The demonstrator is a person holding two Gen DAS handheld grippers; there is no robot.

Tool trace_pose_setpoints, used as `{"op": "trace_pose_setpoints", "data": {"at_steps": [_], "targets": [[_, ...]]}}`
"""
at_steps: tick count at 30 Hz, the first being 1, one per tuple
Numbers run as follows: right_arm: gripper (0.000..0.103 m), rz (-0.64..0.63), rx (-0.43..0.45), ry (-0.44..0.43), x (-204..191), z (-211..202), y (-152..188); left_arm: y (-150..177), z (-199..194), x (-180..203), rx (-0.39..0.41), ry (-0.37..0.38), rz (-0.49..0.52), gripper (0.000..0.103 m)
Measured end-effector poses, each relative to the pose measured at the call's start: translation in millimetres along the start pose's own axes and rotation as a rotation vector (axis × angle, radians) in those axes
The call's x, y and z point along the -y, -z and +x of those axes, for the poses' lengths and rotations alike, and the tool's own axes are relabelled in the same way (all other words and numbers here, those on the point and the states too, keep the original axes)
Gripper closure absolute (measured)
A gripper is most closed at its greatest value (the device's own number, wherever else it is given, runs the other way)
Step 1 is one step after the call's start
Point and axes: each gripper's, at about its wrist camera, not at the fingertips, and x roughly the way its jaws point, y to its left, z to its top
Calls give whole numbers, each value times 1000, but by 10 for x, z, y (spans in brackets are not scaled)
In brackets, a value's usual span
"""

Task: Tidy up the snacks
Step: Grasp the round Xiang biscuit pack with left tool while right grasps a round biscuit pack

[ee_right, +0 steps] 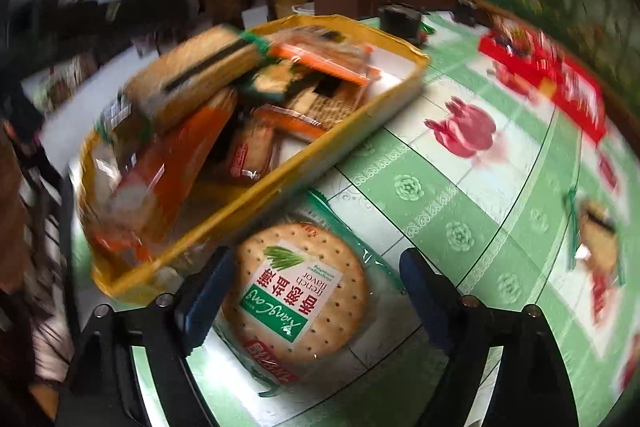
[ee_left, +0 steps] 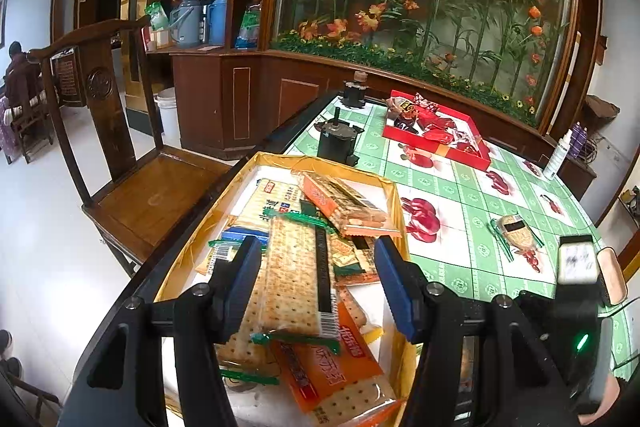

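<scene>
The left gripper (ee_left: 316, 281), black with ribbed blue pads, points down into the yellow tray (ee_left: 348, 159). Its jaws stand narrowly apart on either side of a long cracker pack (ee_left: 294, 277) in clear crinkled film with green sealed ends and a black stripe. The pack lies between the pads on the heap; the left pad seems to be at its edge, the right pad is clear of it, so nothing is gripped. Beneath it lies an orange-printed cracker pack (ee_left: 340, 375), and beyond the fingertips more flat packs, orange, blue and white, are piled loosely.

The right gripper (ee_right: 316, 291), tilted steeply down, has its jaws wide, with no contact. Between them, flat on the glossy green-and-white flowered tablecloth (ee_right: 440, 187), lies a round cracker pack (ee_right: 296, 291), a dimpled biscuit disc under clear film with a green label. Just past the left fingertip is the tray's cardboard wall; the view is blurred there.

Farther beyond the fingers sit a shallow red box (ee_left: 438, 143) of shiny red-wrapped sweets and, to the right, a small cracker packet (ee_left: 516, 235) alone on the cloth.
</scene>
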Motion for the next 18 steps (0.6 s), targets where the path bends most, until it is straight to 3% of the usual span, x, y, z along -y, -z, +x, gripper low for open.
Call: {"op": "trace_pose_setpoints", "data": {"at_steps": [6, 11, 13, 15, 18], "targets": [[15, 52, -8, 32, 302, -111, 135, 14, -42, 123, -5, 21, 24, 45], [15, 189, -8, 142, 857, -298, 343, 62, -46, 379, -19, 58, 81, 45], [15, 282, 12, 170, 1130, -404, 429, 103, -26, 509, -42, 98, 101, 45], [15, 395, 60, 131, 1373, -559, 514, 164, 10, 670, -87, 158, 129, 45], [15, 551, 147, 97, 1640, -767, 604, 296, 93, 944, -160, 229, 162, 34]]}}
